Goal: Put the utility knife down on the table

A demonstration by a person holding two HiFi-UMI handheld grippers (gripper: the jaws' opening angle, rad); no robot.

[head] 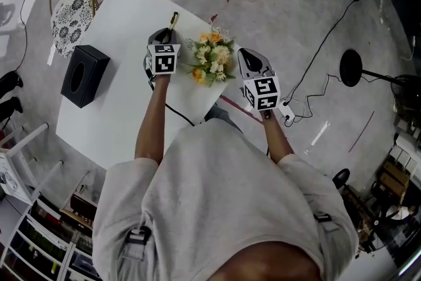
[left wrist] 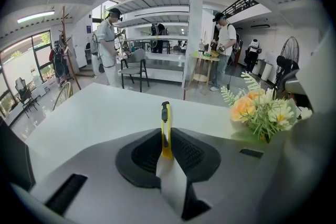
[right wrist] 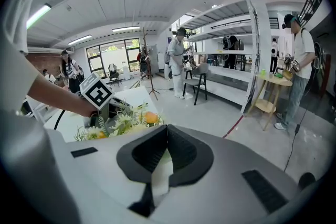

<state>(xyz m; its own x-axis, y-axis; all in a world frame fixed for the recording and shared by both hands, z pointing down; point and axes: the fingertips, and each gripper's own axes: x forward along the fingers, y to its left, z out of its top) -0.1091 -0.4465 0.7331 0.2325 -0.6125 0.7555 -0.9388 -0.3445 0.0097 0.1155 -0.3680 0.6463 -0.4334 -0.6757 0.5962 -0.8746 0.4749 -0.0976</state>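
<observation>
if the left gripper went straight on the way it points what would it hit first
Most likely the white tabletop: the left gripper, shut on a slim yellow utility knife, angles down at it, so the knife's tip would touch first. Nothing else shows in that line; depth is unclear.

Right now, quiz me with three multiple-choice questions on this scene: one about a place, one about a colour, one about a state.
1. The flowers stand: A on the floor; B on the table between the left gripper and right gripper; C on a shelf.
2. The knife body is: A red; B yellow; C green.
3. The left gripper is: A open; B shut on a flower; C shut on the knife.
B, the head view shows them there; B, it looks yellow; C, its jaws pinch the knife.
</observation>
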